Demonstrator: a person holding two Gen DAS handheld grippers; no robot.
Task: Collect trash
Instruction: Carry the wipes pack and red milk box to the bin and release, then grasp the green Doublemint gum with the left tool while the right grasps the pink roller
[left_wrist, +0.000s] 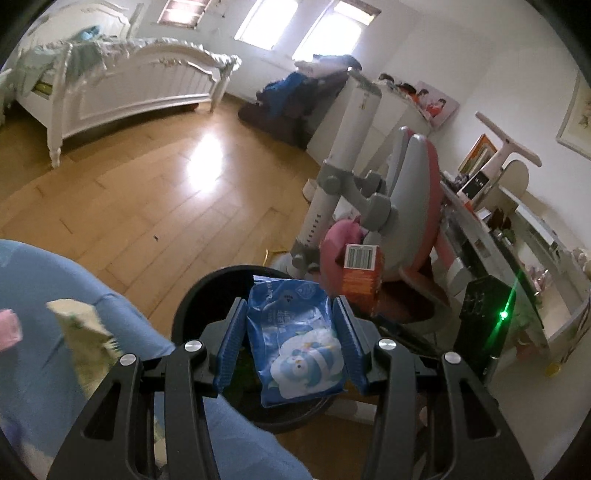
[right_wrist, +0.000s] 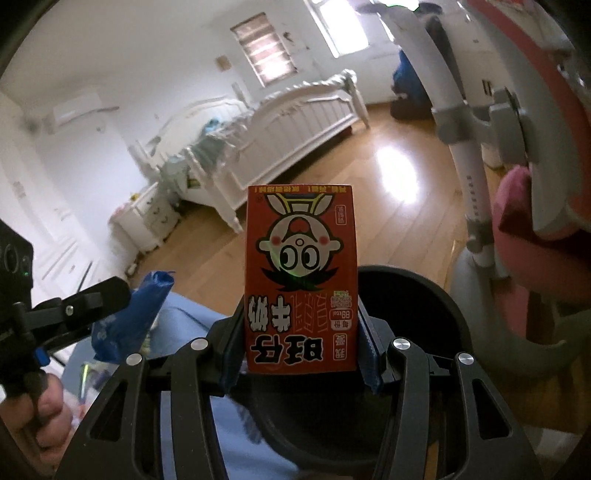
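Crinkly blue plastic, the wipes packet (left_wrist: 295, 339) sits pinched between the left gripper's (left_wrist: 291, 314) pads above the round black bin (left_wrist: 192, 295), while the right gripper (right_wrist: 301, 332) is closed on a stiff red milk carton (right_wrist: 301, 277) over the same bin (right_wrist: 436, 291). Released together, the two could collide, and the limp packet might drape over the rim or slide onto the glossy wood floor (left_wrist: 155, 192).

Counted: 1 blue plastic wipes pack w/ cartoon panda (left_wrist: 295, 343), 1 red cardboard drink carton w/ cartoon face (right_wrist: 301, 280), 1 round black plastic bin (right_wrist: 436, 306). Also 1 white carved wooden bed (left_wrist: 122, 85), 1 pink-and-grey desk chair (left_wrist: 410, 206), 2 bright windows, approx. 2 grippers, each w/ 2 blue-padded fingers (left_wrist: 232, 343).
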